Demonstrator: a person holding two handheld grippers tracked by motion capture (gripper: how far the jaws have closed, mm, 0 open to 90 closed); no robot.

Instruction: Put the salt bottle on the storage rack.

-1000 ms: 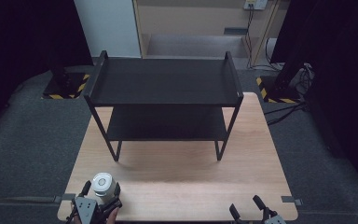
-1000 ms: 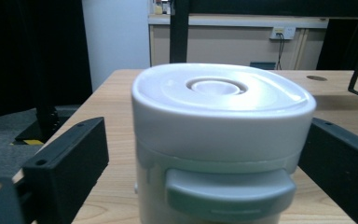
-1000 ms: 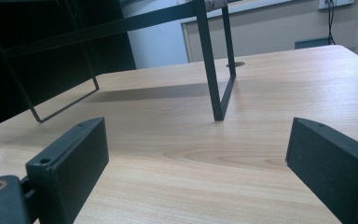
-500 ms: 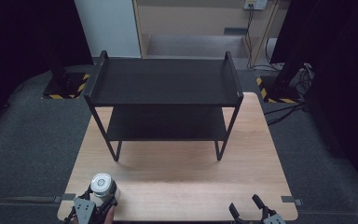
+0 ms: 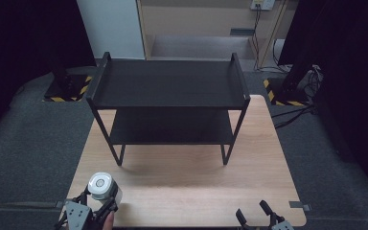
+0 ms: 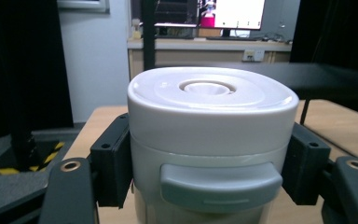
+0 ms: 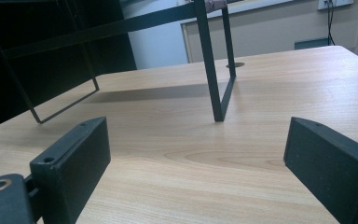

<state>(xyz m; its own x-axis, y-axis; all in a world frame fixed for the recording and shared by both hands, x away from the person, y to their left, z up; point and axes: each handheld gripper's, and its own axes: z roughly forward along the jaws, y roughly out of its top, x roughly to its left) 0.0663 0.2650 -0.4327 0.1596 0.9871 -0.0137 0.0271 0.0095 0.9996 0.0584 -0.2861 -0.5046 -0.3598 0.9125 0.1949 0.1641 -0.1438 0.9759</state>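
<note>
A white lidded container (image 5: 102, 186) with a grey latch stands upright at the table's near left corner, with my left gripper (image 5: 92, 209) shut on it. Close up in the left gripper view, the container (image 6: 212, 140) sits between both black pads (image 6: 112, 158), which press its sides. My right gripper (image 5: 254, 215) pokes in at the near right edge, open and holding nothing. Its pads (image 7: 77, 154) stand wide apart just above bare wood in the right gripper view. A black two-tier metal shelf (image 5: 168, 91) stands on the far half of the table.
The wooden table (image 5: 182, 187) has free room between the shelf legs (image 7: 214, 74) and the near edge. Grey carpet surrounds it. Yellow-black striped stand bases (image 5: 67, 91) sit on the floor at the far left and far right. Cables lie at the right.
My left gripper has drawn back toward the near edge and slightly left, carrying the white container with it. The right gripper has barely moved.
</note>
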